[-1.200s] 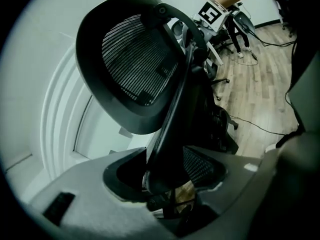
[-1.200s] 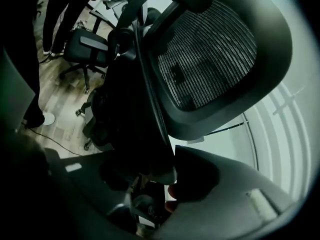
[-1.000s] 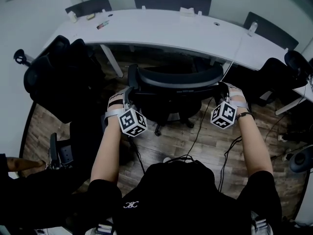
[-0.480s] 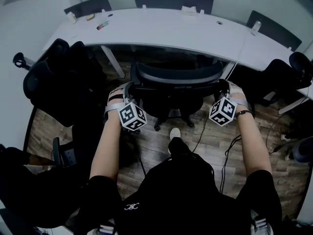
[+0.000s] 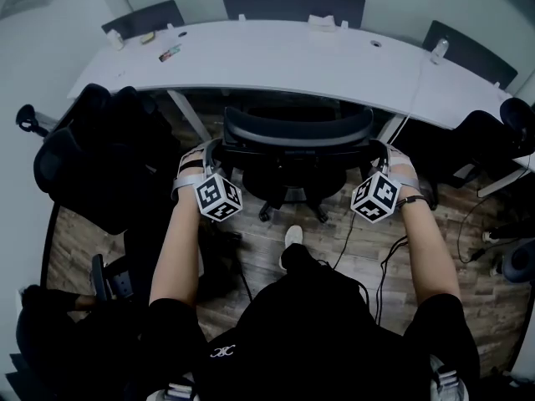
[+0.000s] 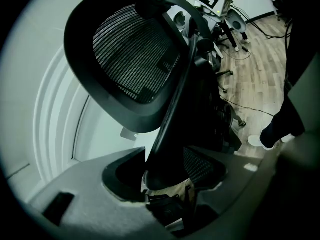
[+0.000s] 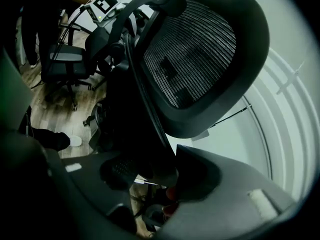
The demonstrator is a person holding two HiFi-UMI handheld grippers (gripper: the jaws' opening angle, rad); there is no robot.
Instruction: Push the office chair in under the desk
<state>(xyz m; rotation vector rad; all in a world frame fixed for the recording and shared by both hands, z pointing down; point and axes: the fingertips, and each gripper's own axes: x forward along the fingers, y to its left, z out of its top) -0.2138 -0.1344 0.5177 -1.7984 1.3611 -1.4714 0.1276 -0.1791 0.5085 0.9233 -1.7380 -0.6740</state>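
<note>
A black mesh-back office chair [image 5: 297, 140] stands in front of the curved white desk [image 5: 276, 61], its backrest near the desk's front edge and its seat partly beneath it. My left gripper [image 5: 219, 150] grips the left edge of the backrest and my right gripper [image 5: 378, 149] the right edge. In the left gripper view the dark frame of the chair [image 6: 130, 59] runs down between the grey jaws of the left gripper [image 6: 167, 166] and fills the gap. The right gripper view shows the same chair [image 7: 200, 49] frame wedged in the right gripper [image 7: 160, 171].
Another black chair [image 5: 92, 157] stands close on the left and one more [image 5: 493, 140] at the right. Further chairs [image 5: 292, 5] line the desk's far side. Cables [image 5: 351, 241] trail over the wood floor. A desk leg [image 5: 191, 115] slants left of the chair. My shoe [image 5: 292, 236] is behind the chair's base.
The chair and both grippers have moved forward toward the desk, and the backrest now sits closer to its edge. The person has stepped forward, with one shoe now showing.
</note>
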